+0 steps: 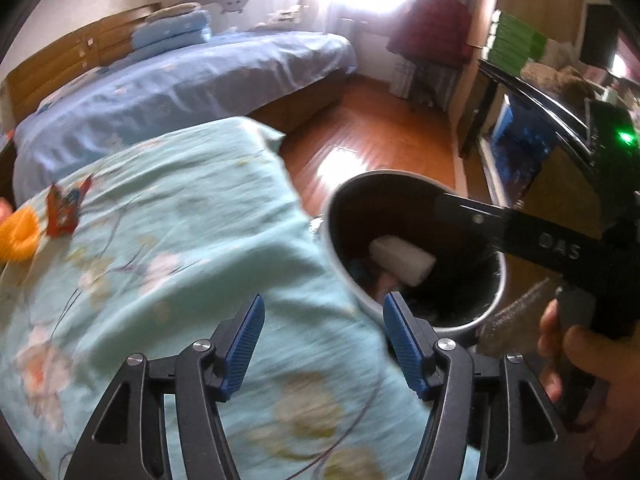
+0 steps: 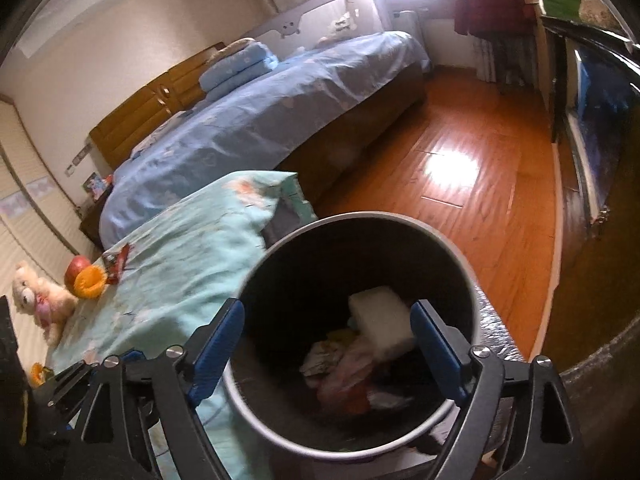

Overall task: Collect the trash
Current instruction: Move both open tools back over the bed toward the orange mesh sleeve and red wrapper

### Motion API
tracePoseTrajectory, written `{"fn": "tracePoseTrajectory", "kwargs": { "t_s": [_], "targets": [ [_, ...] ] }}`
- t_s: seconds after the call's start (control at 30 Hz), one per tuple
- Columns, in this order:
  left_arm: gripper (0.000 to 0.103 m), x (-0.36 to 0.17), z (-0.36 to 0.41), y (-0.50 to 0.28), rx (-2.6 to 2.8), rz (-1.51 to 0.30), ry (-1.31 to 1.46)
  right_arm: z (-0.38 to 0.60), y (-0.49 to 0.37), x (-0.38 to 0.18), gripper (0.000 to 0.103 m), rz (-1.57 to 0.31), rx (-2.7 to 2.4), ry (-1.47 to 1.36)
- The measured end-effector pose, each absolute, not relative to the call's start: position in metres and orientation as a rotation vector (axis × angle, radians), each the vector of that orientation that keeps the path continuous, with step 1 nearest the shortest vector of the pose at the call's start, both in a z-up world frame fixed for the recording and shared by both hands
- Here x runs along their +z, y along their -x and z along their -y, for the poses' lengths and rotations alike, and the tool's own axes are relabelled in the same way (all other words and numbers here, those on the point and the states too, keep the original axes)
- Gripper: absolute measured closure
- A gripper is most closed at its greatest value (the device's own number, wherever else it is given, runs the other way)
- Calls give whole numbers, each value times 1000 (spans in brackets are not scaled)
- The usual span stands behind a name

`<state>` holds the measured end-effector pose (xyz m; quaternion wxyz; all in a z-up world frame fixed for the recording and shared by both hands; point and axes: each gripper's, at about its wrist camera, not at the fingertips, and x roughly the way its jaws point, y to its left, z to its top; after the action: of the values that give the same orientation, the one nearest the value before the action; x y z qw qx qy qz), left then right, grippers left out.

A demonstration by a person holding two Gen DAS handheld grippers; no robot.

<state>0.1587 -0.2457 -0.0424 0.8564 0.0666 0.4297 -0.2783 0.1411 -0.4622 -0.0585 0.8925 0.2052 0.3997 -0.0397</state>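
Left tongs (image 1: 323, 342) open, blue pads apart, nothing between them; they hang over the teal floral cloth (image 1: 168, 248) covering the counter, with the bin rim just at their 2 o'clock. Right tongs (image 2: 328, 346) spread wide and empty, poised directly above the mouth of the dark round trash bin (image 2: 460, 264). The bin stands on the wooden floor (image 2: 472, 152) against the counter's edge. Inside it: a white block-shaped piece (image 2: 382, 316) lying toward 12 o'clock, with crumpled wrappers and papers (image 2: 340, 372) heaped below it; individual items too blurred to identify. In the left wrist view the right tool's black arm crosses over the bin from 3 o'clock, and a hand (image 1: 580, 364) grips its handle. Still on the cloth, at about 9 o'clock in the right wrist view: a red snack wrapper (image 2: 117, 262), an orange peel-like piece (image 2: 90, 282), a red apple (image 2: 78, 269) touching it, and a plush bear (image 2: 34, 298) beside them. A bed with blue sheets (image 2: 256, 120) lies beyond at 12 o'clock.
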Motion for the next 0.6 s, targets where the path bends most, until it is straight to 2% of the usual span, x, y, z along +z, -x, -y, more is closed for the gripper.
{"fn": "tracePoseTrajectory", "kwargs": {
  "t_s": [0.6],
  "targets": [
    [42, -37, 119, -165, -312, -909, 38, 344, -170, -56, 16, -866, 133, -336]
  ]
}}
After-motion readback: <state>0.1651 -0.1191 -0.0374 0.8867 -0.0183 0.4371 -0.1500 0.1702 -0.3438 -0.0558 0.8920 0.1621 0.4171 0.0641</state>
